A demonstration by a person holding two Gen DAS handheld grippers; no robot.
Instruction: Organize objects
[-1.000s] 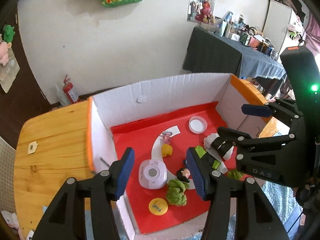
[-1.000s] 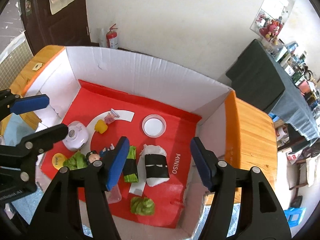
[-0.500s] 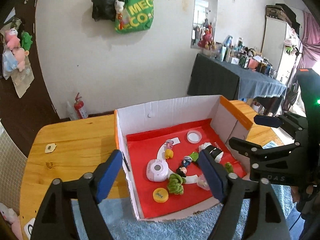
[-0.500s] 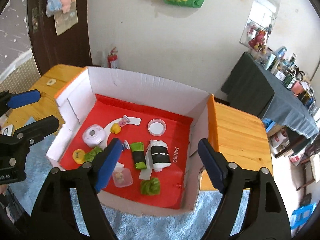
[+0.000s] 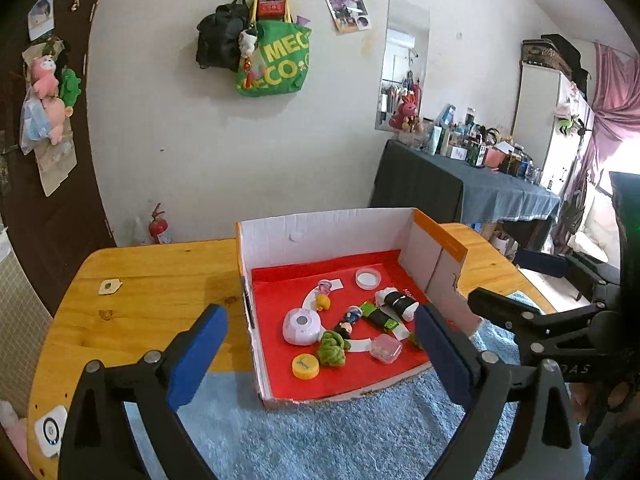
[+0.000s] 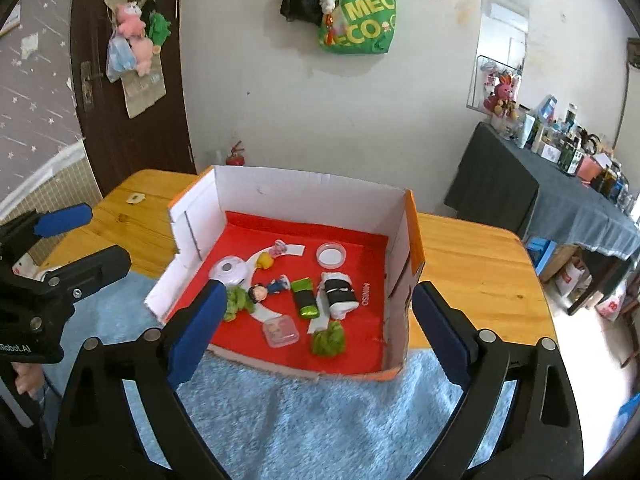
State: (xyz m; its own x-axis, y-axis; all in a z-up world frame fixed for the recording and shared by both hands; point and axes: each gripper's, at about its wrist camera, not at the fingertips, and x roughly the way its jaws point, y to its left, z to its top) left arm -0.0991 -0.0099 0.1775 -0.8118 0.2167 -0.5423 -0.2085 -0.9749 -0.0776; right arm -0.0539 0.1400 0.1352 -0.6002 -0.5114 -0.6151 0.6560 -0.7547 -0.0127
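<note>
Cardboard box, centre of frame on the wooden table, holds the toys loose on its red floor, walls corralling them. Left gripper and right gripper, both at lower frame: jaws opening wide, gripping nothing, clear of the box.

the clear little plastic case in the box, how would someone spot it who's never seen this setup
Find the open white cardboard box with the red floor, on the blue rug. On that floor look near its open front edge, between the two fuzzy green balls. The clear plastic case is the only see-through square thing there, with rounded corners and something pale inside.
</note>
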